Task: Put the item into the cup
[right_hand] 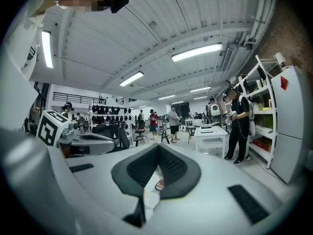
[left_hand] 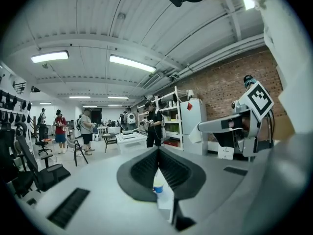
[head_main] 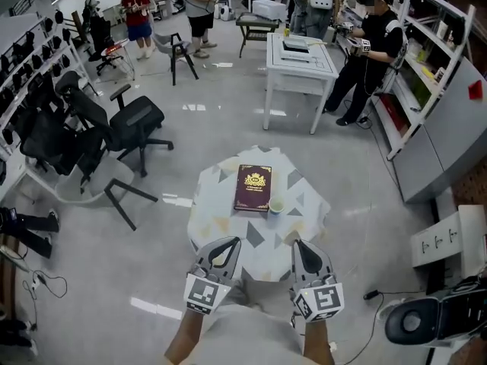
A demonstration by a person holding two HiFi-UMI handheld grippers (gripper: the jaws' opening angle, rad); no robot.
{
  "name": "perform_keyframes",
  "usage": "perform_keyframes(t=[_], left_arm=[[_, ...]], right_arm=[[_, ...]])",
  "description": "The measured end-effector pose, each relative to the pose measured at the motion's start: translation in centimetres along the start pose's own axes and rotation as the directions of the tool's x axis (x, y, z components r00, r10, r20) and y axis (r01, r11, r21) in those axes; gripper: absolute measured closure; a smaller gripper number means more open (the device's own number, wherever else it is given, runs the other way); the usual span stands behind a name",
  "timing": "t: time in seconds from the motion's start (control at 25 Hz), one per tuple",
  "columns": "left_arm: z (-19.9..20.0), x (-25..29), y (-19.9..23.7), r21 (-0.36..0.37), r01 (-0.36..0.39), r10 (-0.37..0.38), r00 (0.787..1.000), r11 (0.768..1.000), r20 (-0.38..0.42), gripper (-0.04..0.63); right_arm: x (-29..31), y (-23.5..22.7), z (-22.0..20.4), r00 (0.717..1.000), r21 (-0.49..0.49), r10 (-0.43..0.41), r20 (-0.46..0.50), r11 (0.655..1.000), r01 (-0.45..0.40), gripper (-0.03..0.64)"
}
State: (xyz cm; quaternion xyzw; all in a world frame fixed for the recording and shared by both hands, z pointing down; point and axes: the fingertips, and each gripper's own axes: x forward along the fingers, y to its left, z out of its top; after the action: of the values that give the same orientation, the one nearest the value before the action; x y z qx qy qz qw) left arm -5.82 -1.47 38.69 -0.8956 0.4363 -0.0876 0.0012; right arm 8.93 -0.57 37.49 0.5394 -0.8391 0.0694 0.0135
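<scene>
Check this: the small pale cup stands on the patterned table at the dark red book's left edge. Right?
No. In the head view, the small pale cup stands on the patterned table at the right edge of the dark red book.

Small pale cup [head_main: 276,205] stands upright; just beside the dark red book [head_main: 253,187], at its near right corner.

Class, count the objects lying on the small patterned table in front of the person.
2. A dark red book lies in the middle of the table; a small cup stands at the book's near right corner. Anything tinier may go unseen.
</scene>
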Motion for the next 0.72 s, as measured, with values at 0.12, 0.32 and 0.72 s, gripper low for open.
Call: perform_keyframes(t=[0.12, 0.32, 0.72], left_arm=[[-0.1, 1.4, 1.5, -0.008, 0.015, -0.015, 1.0, 1.0, 0.0, 0.581], [-0.4, 3.3, 3.5, -0.026, 0.051, -0.051, 0.999, 0.998, 0.002, 0.582], [-0.7, 6.6, 7.8, -0.039, 0.101, -0.1, 0.995, 0.994, 0.018, 0.583]], right_arm=[[1.5, -0.4, 0.3, 1.0, -0.009, -0.02, -0.011, 1.0, 0.02, 0.612], [3.7, -1.2, 0.1, 0.998, -0.012, -0.06, -0.034, 0.998, 0.059, 0.612], [8.3, -1.3, 0.9, 0.993, -0.035, -0.109, -0.053, 0.994, 0.108, 0.612]])
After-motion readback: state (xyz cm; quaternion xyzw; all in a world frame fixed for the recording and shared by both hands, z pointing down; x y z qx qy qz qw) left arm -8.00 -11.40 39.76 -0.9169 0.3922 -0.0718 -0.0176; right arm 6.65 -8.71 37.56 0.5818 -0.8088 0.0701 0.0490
